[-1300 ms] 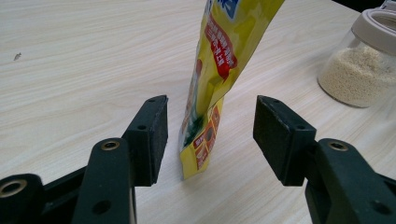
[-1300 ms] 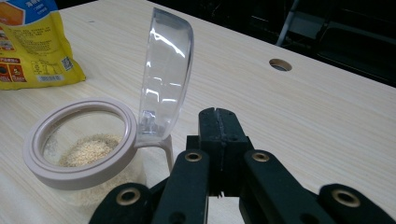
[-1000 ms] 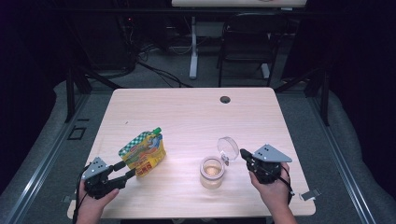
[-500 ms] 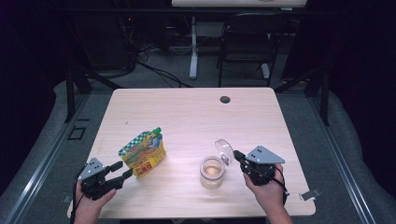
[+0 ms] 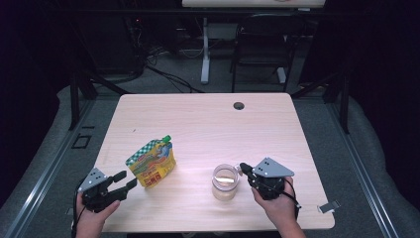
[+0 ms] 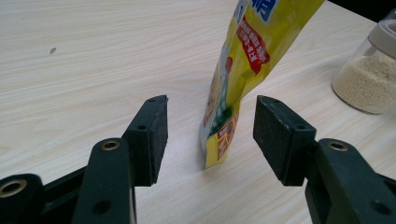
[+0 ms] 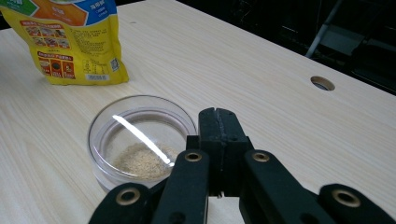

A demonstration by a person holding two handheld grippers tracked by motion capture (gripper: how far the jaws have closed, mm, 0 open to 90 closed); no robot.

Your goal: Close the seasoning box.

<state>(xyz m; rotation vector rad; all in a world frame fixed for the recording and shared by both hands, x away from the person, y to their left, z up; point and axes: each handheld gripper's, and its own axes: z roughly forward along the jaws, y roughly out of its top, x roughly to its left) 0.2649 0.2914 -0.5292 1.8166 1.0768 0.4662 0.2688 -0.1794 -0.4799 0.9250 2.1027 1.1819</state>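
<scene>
On the pale wood-grain surface (image 5: 198, 124), the left claw (image 5: 125, 179) gapes wide just before a glossy yellow stand-up pouch (image 5: 151, 163). The right claw (image 5: 243, 168), pads pressed together, rests at the rim of a round clear jar (image 5: 225, 181) of beige granules.

This looks like a lab or recording room set up for testing. A plain pale-wood tabletop (image 5: 198, 124) with a cable hole (image 5: 239, 105) stands on grey carpet amid dark surroundings. Beyond its far edge, loose cables (image 5: 163, 74) trail over the floor beside a black chair (image 5: 260, 49) and the white leg of another desk (image 5: 205, 49).
</scene>
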